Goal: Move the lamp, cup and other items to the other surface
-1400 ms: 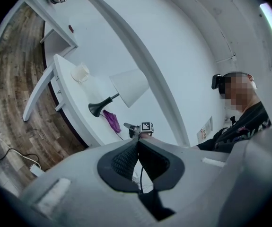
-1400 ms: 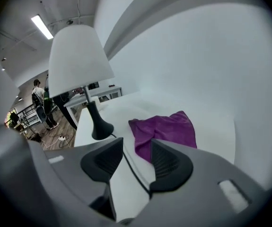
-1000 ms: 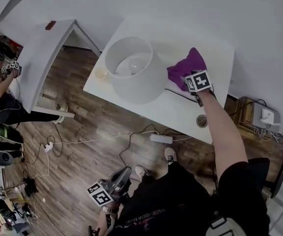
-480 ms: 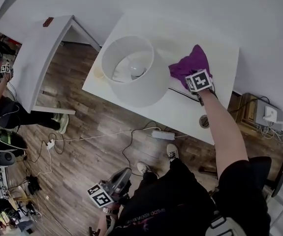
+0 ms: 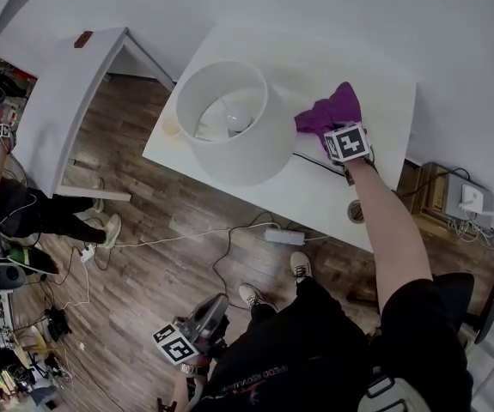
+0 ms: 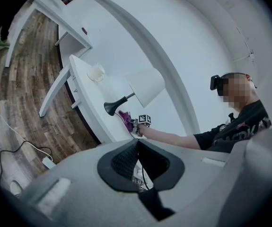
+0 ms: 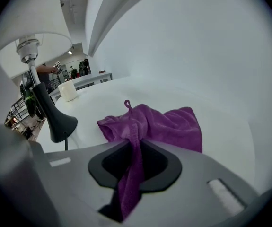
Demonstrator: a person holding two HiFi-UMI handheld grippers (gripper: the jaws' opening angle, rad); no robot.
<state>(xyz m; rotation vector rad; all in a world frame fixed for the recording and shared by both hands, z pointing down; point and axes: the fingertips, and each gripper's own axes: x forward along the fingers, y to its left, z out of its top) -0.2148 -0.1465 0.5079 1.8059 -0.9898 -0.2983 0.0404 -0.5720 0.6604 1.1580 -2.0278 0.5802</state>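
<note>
The right gripper (image 7: 136,144) had just clamped onto a purple cloth (image 7: 166,124) beside the lamp (image 5: 229,131). The left gripper (image 6: 136,143) had its jaws together, empty.

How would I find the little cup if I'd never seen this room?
Look at the white table with the big white lamp on it. The cup sits near the table's corner beside the lampshade, on the side away from the purple cloth. It is the smallest thing there, pale and round.
</note>
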